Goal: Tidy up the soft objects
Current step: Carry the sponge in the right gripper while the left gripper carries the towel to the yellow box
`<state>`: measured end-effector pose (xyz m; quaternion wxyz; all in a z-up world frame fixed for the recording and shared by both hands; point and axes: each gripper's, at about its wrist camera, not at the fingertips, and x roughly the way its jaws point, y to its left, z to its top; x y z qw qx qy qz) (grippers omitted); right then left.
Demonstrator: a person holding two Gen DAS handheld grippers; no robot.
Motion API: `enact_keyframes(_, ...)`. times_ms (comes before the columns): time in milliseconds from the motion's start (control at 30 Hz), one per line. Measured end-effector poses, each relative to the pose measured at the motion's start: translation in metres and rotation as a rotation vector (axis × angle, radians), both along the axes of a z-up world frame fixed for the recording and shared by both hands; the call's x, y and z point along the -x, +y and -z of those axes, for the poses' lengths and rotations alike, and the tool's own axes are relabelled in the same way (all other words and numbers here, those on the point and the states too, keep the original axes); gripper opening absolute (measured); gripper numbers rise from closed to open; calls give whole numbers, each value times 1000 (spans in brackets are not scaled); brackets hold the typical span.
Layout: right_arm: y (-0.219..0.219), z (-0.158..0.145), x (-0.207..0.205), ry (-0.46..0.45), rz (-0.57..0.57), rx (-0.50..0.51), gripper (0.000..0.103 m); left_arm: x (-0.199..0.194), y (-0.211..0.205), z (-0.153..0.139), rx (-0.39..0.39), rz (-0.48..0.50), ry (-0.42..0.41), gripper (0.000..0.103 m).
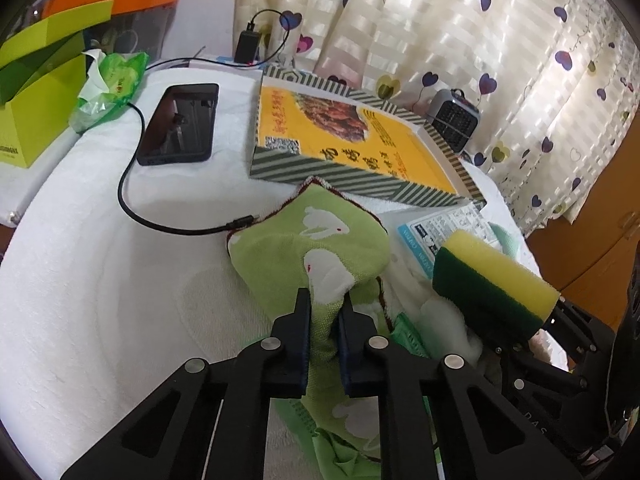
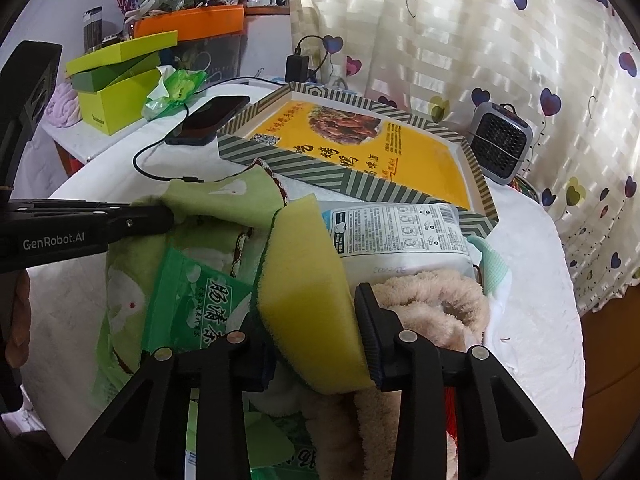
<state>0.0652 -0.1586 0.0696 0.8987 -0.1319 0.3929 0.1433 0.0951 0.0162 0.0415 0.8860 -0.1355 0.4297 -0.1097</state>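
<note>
I have the left claw (image 1: 325, 300) pinched tight on a fold of the green rabbit towel (image 1: 316, 240), so the cloth tents up between the pads while its far corner trails on the white surface (image 1: 100, 280) against the striped yellow box (image 1: 340, 140); I take it by a raised fold because a flat cloth gives the pads nothing to bite; the right claw (image 2: 312, 320) is clamped on the yellow and green sponge (image 2: 304, 280), squeezing it across its thickness, and the foam bows a little under the pressure, which tells me the grip is firm enough to carry; the sponge sits lifted above the heap, over the beige fluffy cloth (image 2: 432, 304) and the green packet (image 2: 188, 300), with the white printed pouch (image 2: 400, 232) just behind; everything soft is bunched at the near edge, apart from the phone (image 1: 180, 120) and its cable (image 1: 132, 200), so I judge the sorting is only starting; the plug lies touching the towel's edge, and dragging the cloth could tug it.
</note>
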Motion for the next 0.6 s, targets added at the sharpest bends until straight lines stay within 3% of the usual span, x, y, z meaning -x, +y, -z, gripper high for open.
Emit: enact_keyframes(600, -6, -26, 6, -50, -32, -97, 34, 10, 4, -35, 26, 11, -99, 11)
